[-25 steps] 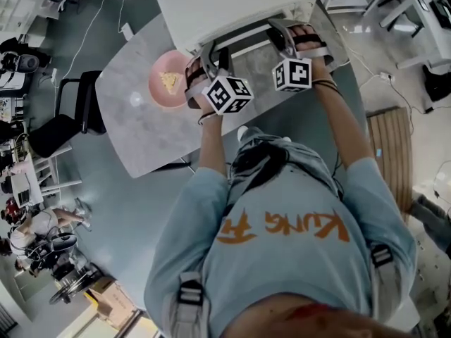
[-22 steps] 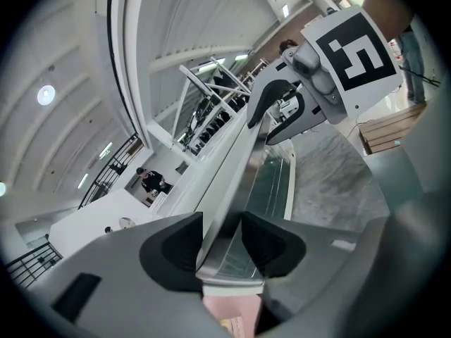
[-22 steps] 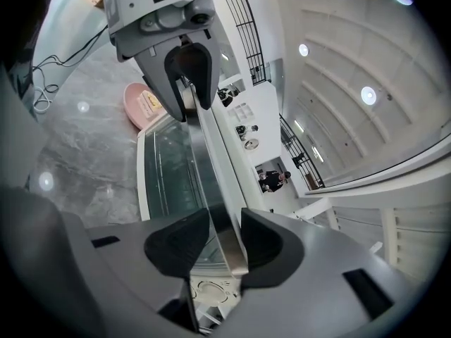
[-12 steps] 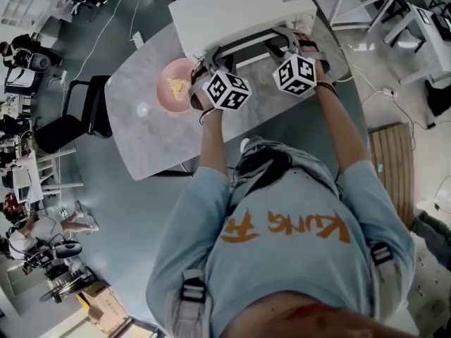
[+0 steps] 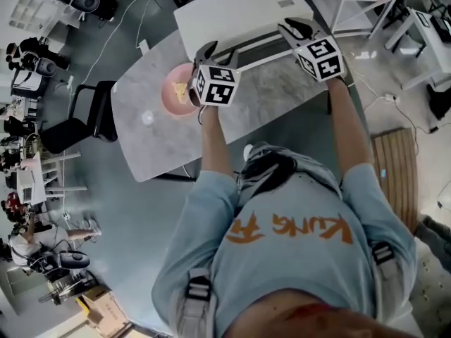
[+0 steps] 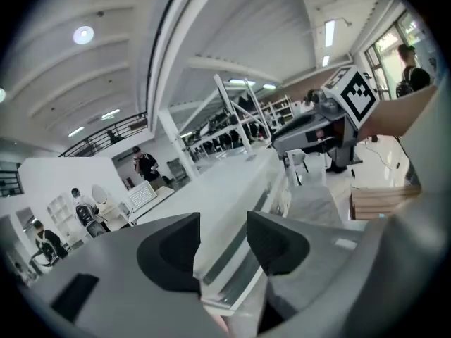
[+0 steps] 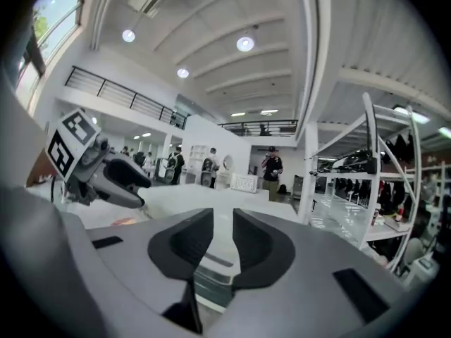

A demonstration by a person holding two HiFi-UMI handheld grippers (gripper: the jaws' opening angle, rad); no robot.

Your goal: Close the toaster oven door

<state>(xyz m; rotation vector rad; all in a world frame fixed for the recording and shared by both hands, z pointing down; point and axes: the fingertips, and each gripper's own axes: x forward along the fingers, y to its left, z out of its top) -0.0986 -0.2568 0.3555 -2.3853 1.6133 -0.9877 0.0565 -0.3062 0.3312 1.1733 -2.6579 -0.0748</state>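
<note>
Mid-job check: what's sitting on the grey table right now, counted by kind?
Toaster oven: 1
Pink plate: 1
Piece of food on the plate: 1
Total: 3

You're in a light blue T-shirt [image 5: 282, 280] with short sleeves [image 5: 189, 213], and there's chunky orange lettering [image 5: 289, 228] printed across it. Greyish harness straps [image 5: 192, 307] run over both your shoulders, and each one has a darker buckle [image 5: 381, 253] on it.
</note>
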